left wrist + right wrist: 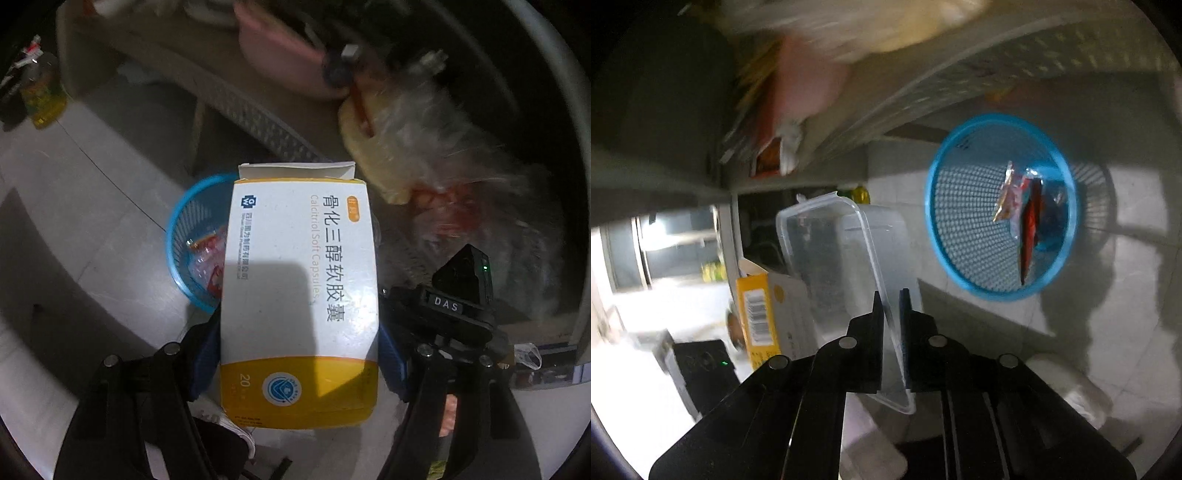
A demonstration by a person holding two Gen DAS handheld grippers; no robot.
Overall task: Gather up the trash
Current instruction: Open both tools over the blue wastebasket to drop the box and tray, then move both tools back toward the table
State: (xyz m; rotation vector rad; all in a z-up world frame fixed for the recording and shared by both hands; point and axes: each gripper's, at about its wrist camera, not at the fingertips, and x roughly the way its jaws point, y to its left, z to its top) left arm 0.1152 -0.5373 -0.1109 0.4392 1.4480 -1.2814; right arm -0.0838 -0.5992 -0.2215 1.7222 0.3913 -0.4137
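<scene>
Carry-to-bin step: both grippers are holding trash above the floor near the blue basket (1001,206). The left gripper (299,347) is gripping the medicine box (299,295) across its width, top flap open, box pointing forward with the basket partly hidden just behind its left edge. The right gripper (890,306) is pinching the rim of the clear plastic container (849,258), which is hanging edge-on between the jaws; the basket is sitting up and to the right of it, apart, mouth facing the camera, already holding some wrappers (1023,214). Next move, as I judge it: bringing each item over the basket mouth and letting go, one at a time, since the two loads are riding close together. Room looks open on the tiled floor (1126,295) around the basket; the perforated shelf edge (923,99) is running just behind it, so that side looks tight. The container is wide compared with the basket mouth, so it may catch on the rim.
</scene>
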